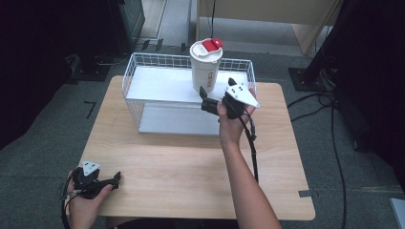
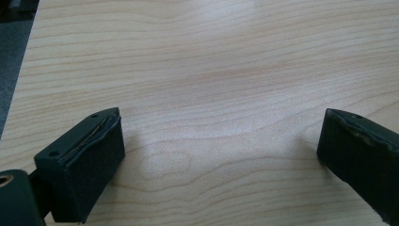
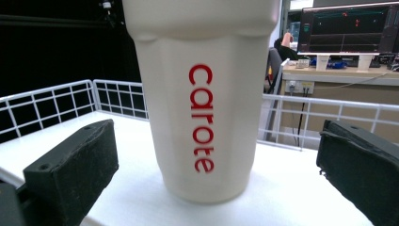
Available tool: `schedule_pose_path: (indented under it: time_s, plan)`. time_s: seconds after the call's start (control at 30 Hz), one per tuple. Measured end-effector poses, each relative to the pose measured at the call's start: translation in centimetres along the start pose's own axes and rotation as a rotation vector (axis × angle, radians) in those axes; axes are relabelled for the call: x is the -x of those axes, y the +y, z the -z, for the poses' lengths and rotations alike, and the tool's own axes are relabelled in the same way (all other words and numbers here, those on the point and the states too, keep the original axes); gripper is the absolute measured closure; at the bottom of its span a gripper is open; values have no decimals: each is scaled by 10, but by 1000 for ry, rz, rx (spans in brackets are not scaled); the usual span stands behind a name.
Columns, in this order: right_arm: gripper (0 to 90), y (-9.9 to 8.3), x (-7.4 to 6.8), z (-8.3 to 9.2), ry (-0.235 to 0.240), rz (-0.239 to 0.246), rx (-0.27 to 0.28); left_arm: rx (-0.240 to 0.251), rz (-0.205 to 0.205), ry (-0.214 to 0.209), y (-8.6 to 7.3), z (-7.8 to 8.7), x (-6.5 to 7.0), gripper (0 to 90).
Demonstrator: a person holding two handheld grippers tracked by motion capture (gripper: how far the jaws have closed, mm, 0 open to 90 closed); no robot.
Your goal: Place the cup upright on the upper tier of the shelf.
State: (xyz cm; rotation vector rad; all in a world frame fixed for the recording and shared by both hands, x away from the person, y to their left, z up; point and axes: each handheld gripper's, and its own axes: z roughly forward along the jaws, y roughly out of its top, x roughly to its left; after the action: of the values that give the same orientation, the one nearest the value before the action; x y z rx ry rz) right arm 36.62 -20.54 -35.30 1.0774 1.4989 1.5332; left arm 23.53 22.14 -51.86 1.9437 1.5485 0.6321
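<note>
White tumbler (image 1: 206, 64) upright on the wire rack's (image 1: 143, 71) white top. Right gripper (image 3: 211, 160), fingers spread, flanks it untouched; its view reveals red "carote" lettering. Left gripper (image 1: 102, 181), fingers spread, rests over bare tabletop (image 2: 226, 70).

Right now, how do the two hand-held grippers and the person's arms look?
Both the left gripper and right gripper are black, each topped by a grey three-cornered plate with dark dots and trailing a black cable. Their jaws are blocky, with rough dark pads. The forearms are bare, with no sleeves visible.
</note>
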Motion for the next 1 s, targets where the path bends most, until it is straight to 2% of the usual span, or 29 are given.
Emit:
schedule_pose_path:
  time_s: [0.8, 1.0]
  plan:
    - [0, -44, 23, 62, -32, 12, -43, 2, 3, 0, 0, 0, 0, 16]
    - [0, -59, 33, 79, -70, 22, -59, 2, 4, -1, 0, 0, 0, 16]
